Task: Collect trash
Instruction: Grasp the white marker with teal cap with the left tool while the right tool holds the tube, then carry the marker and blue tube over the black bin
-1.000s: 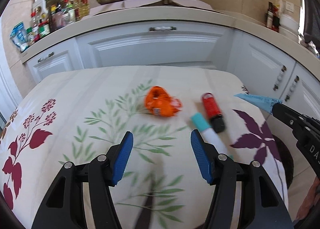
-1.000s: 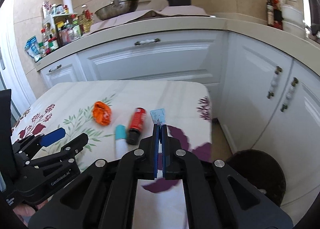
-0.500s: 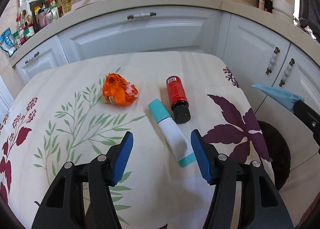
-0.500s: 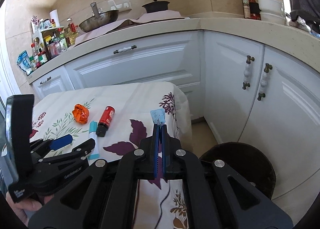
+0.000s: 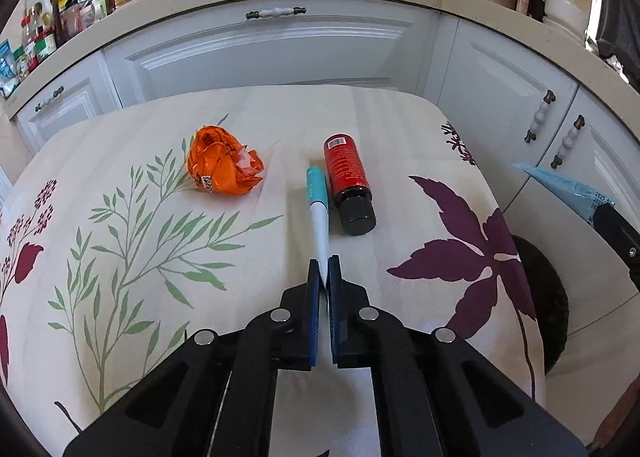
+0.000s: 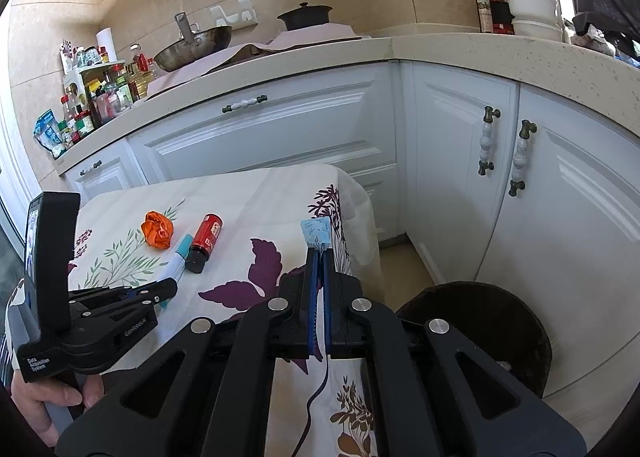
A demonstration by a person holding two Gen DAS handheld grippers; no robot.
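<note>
On the flowered tablecloth point(image 5: 120, 277) lie a crumpled orange wrapper point(image 5: 222, 167), a red bottle with a black cap point(image 5: 346, 173) and a white tube with a teal cap point(image 5: 319, 213). My left gripper point(image 5: 324, 263) has its jaws closing on the tube's flat near end, the blue pads pressing it; the tube points away along the cloth. My right gripper point(image 6: 319, 253) is shut on a small light-blue sachet point(image 6: 316, 231), held above the table's right edge. The sachet point(image 5: 560, 187) also shows at the right of the left wrist view.
A dark round bin point(image 6: 480, 329) stands on the floor right of the table, against white cabinets point(image 6: 560, 197). The counter behind carries a wok point(image 6: 196, 47), a black pot and bottles. A hand point(image 6: 44, 401) holds the left gripper's handle.
The left jaws, wide apart in both earlier frames, have shut on the tube's flat end after moving up to it. The right gripper swung right toward the bin, sachet still held.
</note>
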